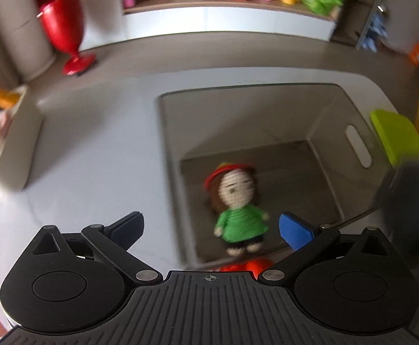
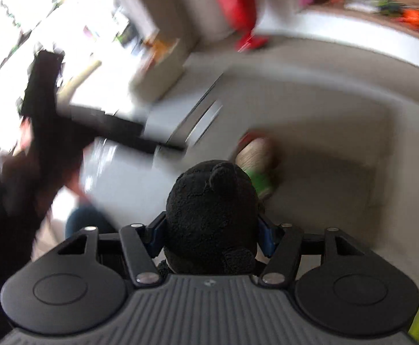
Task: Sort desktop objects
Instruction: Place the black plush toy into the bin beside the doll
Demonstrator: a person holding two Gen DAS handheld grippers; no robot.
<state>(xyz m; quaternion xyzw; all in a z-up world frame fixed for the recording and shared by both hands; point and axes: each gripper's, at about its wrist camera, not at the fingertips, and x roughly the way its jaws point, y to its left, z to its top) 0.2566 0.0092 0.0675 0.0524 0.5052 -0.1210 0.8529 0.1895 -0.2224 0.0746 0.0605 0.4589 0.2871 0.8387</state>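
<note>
In the lower centre of the right wrist view, the right gripper [image 2: 211,237] is clamped on a black plush toy [image 2: 209,210]: the blue pads press its two sides and its rounded head with one small ear rises straight up the frame from between them. The toy's long axis seems to run along the fingers, away from the camera. Just past its head, up and right of centre, lies the crocheted doll [image 2: 255,164] in a green dress, blurred, on the floor of the grey bin [image 2: 353,132]. So the bin's hollow lies directly ahead of and below the loaded jaws, and I judge the coming move to be a short carry forward and a release over that floor, clear of the doll.

In the left wrist view the left gripper [image 1: 211,230] stands wide apart with nothing between its pads. The doll [image 1: 238,210] lies head toward the top of the frame, feet toward the camera, in the near part of the bin [image 1: 318,120]. The bin sits on a pale table [image 1: 94,143], and something red [image 1: 247,266] shows at the bottom edge, too hidden to name. The right hand, already loaded, is the one placed to act.
</note>
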